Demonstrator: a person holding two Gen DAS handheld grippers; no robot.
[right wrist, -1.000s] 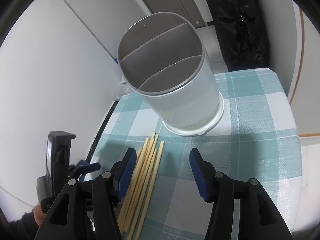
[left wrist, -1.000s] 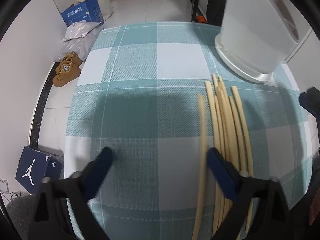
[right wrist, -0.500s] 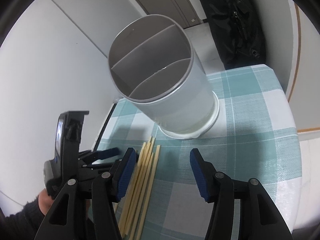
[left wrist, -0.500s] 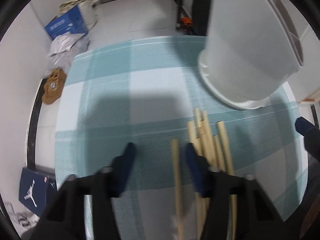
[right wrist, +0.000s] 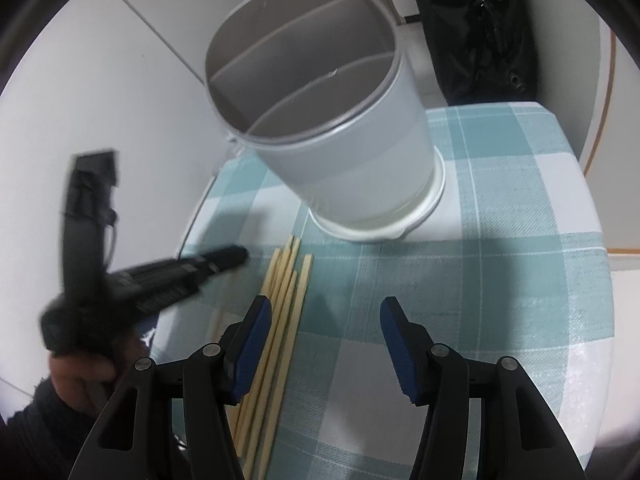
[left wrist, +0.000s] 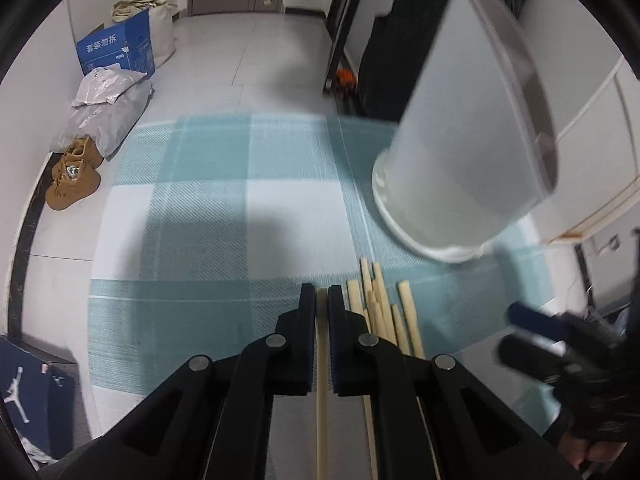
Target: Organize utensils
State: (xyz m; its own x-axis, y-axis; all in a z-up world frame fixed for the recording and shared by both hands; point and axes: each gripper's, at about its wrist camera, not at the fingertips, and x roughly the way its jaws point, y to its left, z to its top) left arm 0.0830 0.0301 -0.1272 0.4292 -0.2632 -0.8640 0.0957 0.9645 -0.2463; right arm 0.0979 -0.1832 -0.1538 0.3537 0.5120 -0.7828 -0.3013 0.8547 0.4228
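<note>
So the left gripper (left wrist: 322, 300) has just clamped down on a single chopstick (left wrist: 321, 380), pinched between its fingers. Just to its right the other chopsticks (left wrist: 384, 312) lie bunched on the checked tablecloth (left wrist: 200, 240), and the divided white utensil holder (right wrist: 320, 120) stands beyond their tips. The right gripper (right wrist: 326, 320) hangs with its jaws apart, gripping nothing, its left finger over that bunch.

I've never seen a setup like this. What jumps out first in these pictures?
The tall grey utensil holder with its inner dividers stands at the back of the checked tablecloth. In front of it lies a bundle of chopsticks. The left gripper has just closed on a single chopstick, while the right gripper hangs open nearby.
</note>
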